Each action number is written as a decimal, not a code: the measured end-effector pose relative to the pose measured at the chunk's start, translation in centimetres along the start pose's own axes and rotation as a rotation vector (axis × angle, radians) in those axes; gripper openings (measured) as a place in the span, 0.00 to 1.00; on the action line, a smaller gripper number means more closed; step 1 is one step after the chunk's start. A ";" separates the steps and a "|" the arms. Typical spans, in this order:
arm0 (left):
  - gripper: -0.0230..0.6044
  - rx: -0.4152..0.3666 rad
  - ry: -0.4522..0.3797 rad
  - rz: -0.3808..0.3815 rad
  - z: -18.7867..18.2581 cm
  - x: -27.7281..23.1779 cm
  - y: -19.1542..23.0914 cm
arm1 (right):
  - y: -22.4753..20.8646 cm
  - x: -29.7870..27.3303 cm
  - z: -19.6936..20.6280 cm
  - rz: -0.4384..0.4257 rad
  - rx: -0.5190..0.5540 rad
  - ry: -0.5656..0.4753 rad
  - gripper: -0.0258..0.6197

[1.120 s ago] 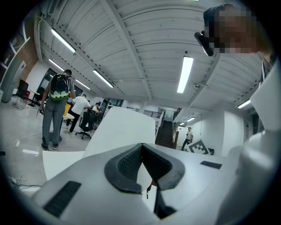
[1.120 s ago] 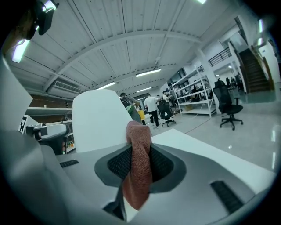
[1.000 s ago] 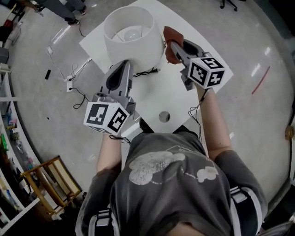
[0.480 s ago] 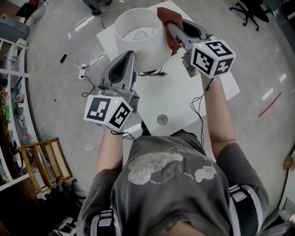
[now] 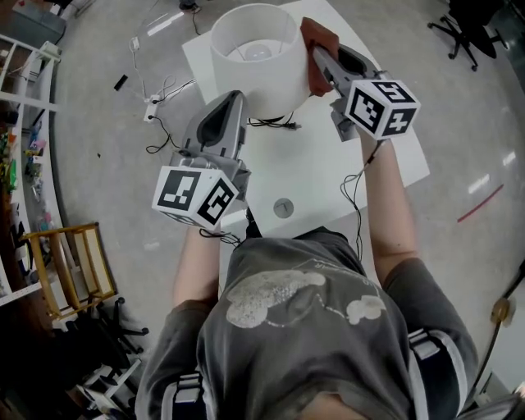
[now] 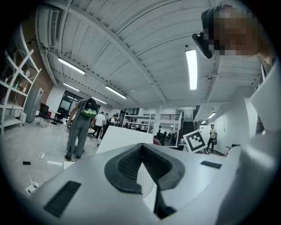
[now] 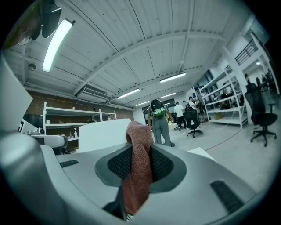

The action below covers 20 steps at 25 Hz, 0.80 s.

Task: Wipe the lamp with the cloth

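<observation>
White surface (image 5: 328, 172) carries the lamp (image 5: 254, 61). Your right gripper (image 5: 321, 59) pinches the cloth (image 5: 312, 37) at the lamp's right side. Your left gripper (image 5: 232, 100), pressed together and empty, waits near the lamp. Wiping looks under way; next, sweep round the lamp.

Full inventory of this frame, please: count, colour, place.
cylindrical-shade table lamp: 1, white, far end of table
knitted cloth: 1, reddish-brown, against the shade's right side
square table: 1, white, centre
thin power cord: 1, black, on table at lamp base
round disc: 1, grey, in the tabletop near the person
power strip with cables: 1, white, floor left of table
wooden frame: 1, light brown, floor far left
office chair: 1, black, top right
left claw: 1, grey, jaws together, empty, by the shade
right claw: 1, grey, shut on the cloth
</observation>
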State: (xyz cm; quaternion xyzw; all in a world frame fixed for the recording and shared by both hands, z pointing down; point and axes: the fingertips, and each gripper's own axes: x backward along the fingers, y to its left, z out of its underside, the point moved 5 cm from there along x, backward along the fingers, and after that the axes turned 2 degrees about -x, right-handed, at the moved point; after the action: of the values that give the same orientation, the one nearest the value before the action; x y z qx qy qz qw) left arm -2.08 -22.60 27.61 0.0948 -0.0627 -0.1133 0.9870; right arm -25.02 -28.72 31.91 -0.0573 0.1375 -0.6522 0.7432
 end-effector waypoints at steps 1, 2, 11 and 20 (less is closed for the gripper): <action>0.05 0.004 0.006 -0.009 0.5 0.1 0.0 | -0.3 0.1 0.7 0.000 -0.014 0.006 0.18; 0.05 0.009 0.014 -0.018 1.0 0.2 0.0 | -0.6 0.2 1.5 0.001 -0.028 0.015 0.18; 0.05 0.058 0.084 -0.083 4.9 1.3 -0.6 | -2.9 1.4 8.1 0.018 -0.136 0.128 0.18; 0.05 0.086 0.128 -0.036 7.0 2.1 -0.2 | -2.4 3.8 10.3 0.069 -0.159 0.134 0.18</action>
State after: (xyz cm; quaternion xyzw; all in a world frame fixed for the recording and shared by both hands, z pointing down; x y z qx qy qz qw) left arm -1.14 -24.46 34.60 0.1454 -0.0024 -0.1218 0.9818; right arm -23.97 -33.80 41.86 -0.0675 0.2403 -0.6156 0.7475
